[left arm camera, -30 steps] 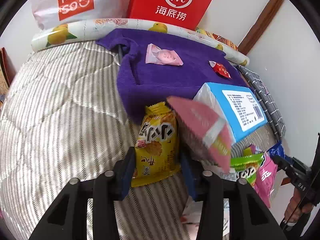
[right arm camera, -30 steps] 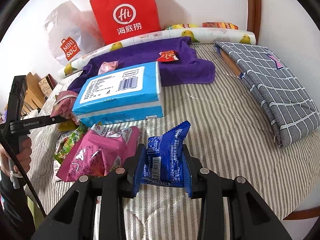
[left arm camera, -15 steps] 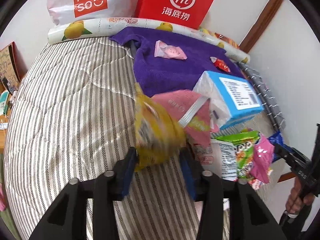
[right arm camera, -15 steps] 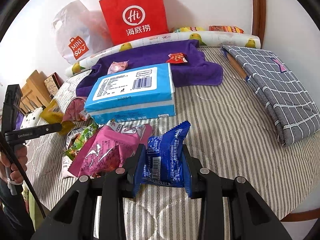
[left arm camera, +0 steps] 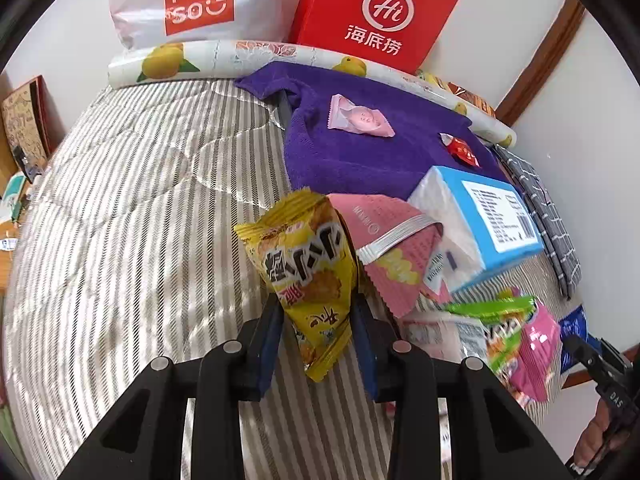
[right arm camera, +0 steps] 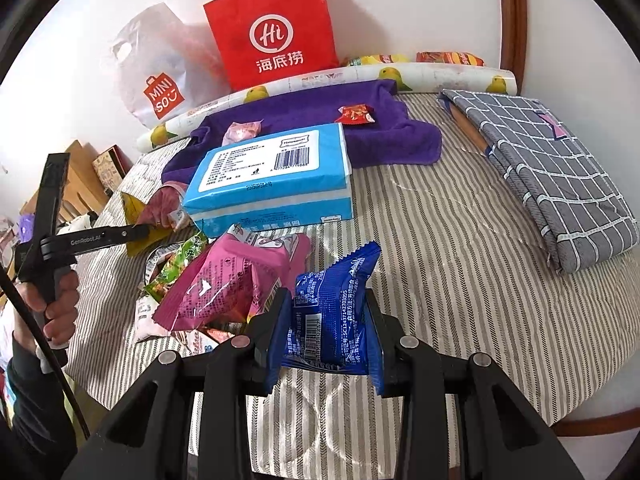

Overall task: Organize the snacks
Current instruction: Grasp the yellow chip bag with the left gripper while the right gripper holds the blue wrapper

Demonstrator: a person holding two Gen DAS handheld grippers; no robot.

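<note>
My left gripper (left arm camera: pixel 316 320) is shut on a yellow snack packet (left arm camera: pixel 304 264) and holds it upright above the striped bedding. My right gripper (right arm camera: pixel 326 320) is shut on a blue snack packet (right arm camera: pixel 332 316), held just above the bedding at the front. A pile of snacks lies between them: a magenta packet (right arm camera: pixel 228 284), a green packet (right arm camera: pixel 176 264) and a pink packet (left arm camera: pixel 392 248). A pink candy (left arm camera: pixel 360 118) and a red candy (left arm camera: pixel 460 150) lie on the purple towel (left arm camera: pixel 360 160).
A blue tissue pack (right arm camera: pixel 272 176) sits beside the pile. A red paper bag (right arm camera: pixel 276 28) and a white Miniso bag (right arm camera: pixel 160 76) stand at the back wall behind a lemon-print roll (right arm camera: pixel 320 80). A grey checked cloth (right arm camera: pixel 552 176) lies at the right.
My left gripper lifted the yellow packet off the bedding, drew back to the left and turned the packet upright. The right gripper held still with the blue packet.
</note>
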